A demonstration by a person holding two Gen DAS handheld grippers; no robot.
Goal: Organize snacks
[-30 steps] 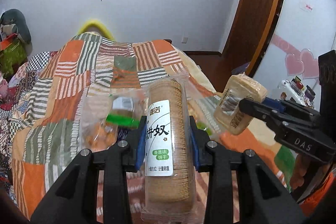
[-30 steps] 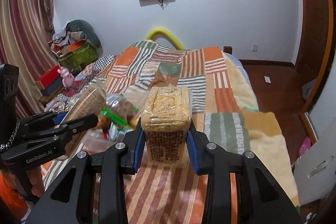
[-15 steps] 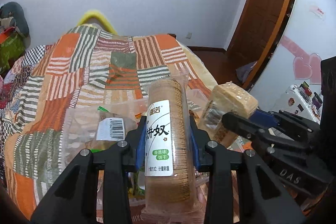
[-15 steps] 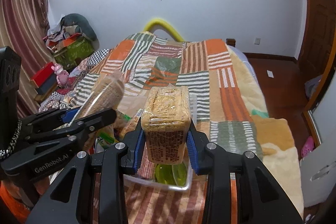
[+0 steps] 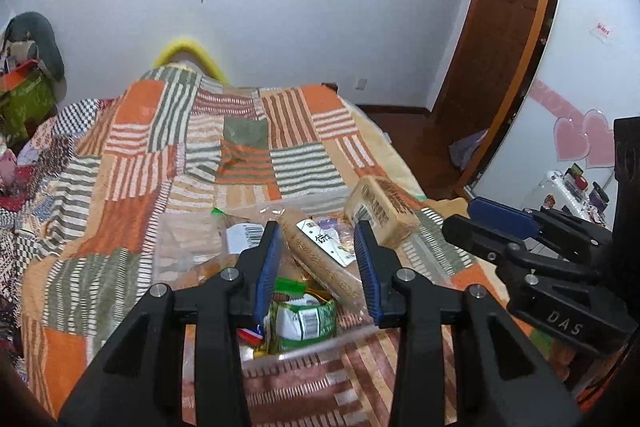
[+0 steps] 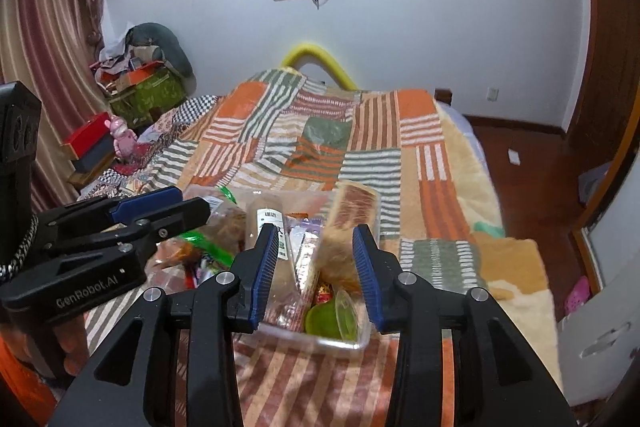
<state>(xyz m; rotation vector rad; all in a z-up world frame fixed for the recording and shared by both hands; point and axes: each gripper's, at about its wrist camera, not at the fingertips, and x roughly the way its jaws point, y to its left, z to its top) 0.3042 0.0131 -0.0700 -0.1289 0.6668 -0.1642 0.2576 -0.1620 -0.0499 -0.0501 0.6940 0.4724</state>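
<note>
The scene is a bed (image 5: 132, 163) covered with a patchwork striped blanket (image 6: 360, 147). A clear plastic bin (image 6: 340, 341) sits on the blanket at the near edge of the bed and holds the snacks.

Left side of the bin: a clear bag with a barcode label (image 5: 244, 237) and a green closure lies against the left wall. A green packet (image 5: 304, 319) lies near the front wall.

Left hand-held gripper (image 5: 318, 267): the jaws stand parted above the bin. The pads (image 5: 268, 267) touch nothing. The round cracker sleeve (image 5: 320, 259) with the white label lies tilted in the bin beyond the pads, free of both.

Centre of the bin, right wrist view: the same sleeve (image 6: 266, 223) leans beside a silver-and-purple wrapper (image 6: 304, 247). A green cup (image 6: 332, 315) sits at the front right corner.

Right hand-held gripper (image 6: 316, 269): the jaws are opening. The square cracker pack (image 6: 352, 227) stands tilted in the right part of the bin, beyond and between the pads, clear of both. In the left wrist view this pack (image 5: 380, 211) leans over the far right rim of the bin, and the right hand-held gripper (image 5: 480, 223) sits to its right, apart from it.
</note>
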